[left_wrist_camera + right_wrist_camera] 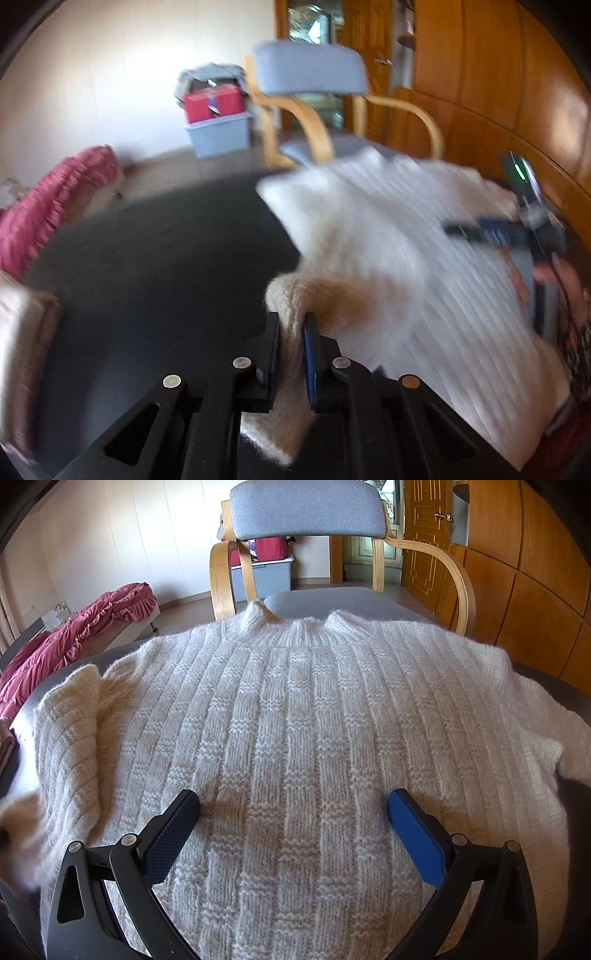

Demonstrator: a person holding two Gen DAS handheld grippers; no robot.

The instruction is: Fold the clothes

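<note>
Nearest, left gripper (291,332): fingers closed on a fold of cream knit, apparently a sleeve end or cuff, which is pinched upright between them and hangs down behind the tips; the view is blurred, so the exact part cannot be told. Right gripper (293,808): fingers spread wide, nothing between them, held low over the lower body of the sweater (295,720). Sweater: cream, ribbed with a basket-weave pattern, laid flat and face-up on the dark surface (155,258), hem toward the near edge, collar (295,626) toward the far edge; long axis runs straight ahead of the right fingers. Left sleeve (70,738): doubled inward along the left side of the body, ending near the lower left where the left gripper holds. Right sleeve: spread toward the right edge of the surface, not folded in. Judgement: the left side is the one in hand, and the left gripper is the nearer to it; the held cloth would be carried rightward, across the long axis, onto the body. Beyond the far edge: a grey chair (306,513) with bentwood arms. Farther: a storage bin (218,134), red bedding (85,631), wooden doors.
</note>
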